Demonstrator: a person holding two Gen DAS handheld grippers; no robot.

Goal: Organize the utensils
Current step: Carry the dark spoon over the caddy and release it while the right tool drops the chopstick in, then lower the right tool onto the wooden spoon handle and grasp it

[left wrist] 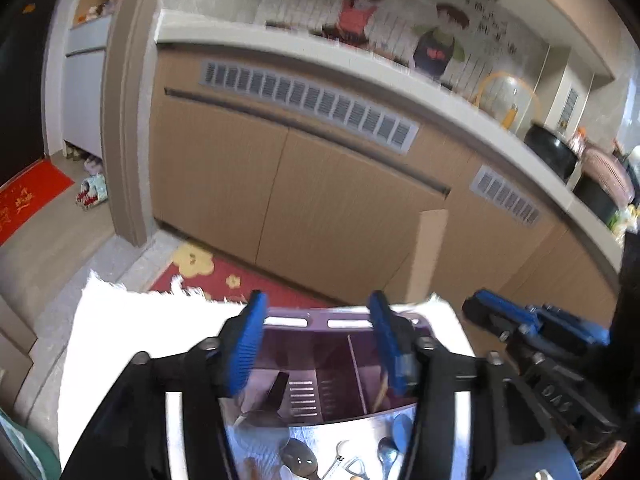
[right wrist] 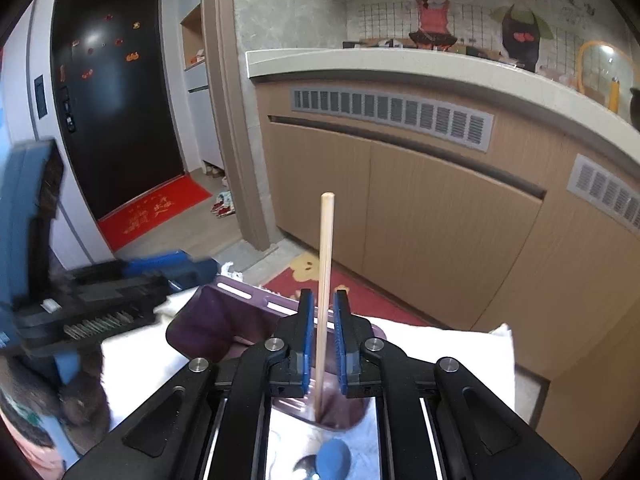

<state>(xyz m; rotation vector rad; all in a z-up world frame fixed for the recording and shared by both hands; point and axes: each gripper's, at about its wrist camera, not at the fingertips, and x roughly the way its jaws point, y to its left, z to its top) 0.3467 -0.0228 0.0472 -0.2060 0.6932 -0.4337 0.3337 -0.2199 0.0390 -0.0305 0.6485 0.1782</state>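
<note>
A purple utensil holder (left wrist: 318, 314) with divided compartments stands on a white cloth (left wrist: 120, 340). My left gripper (left wrist: 318, 308) hovers over it, open, with nothing between its blue pads (left wrist: 248, 344). A dark handle (left wrist: 280, 386) leans in a left compartment. In the right wrist view a wooden chopstick (right wrist: 325, 248) stands upright between the pads of my right gripper (right wrist: 323, 296), its lower end inside the holder (right wrist: 224, 320). A small gap shows on each side of the stick, so the pads do not press it. Several spoons (left wrist: 300, 460), one of them blue (right wrist: 334, 460), lie on the cloth in front of the holder.
Beyond the cloth's far edge lie a red flowered floor mat (left wrist: 224, 276) and tan kitchen cabinets (left wrist: 320, 184) under a white counter (left wrist: 320, 56). The right gripper's body (left wrist: 520, 320) sits close on the right of the left one. A dark door (right wrist: 116, 100) is at far left.
</note>
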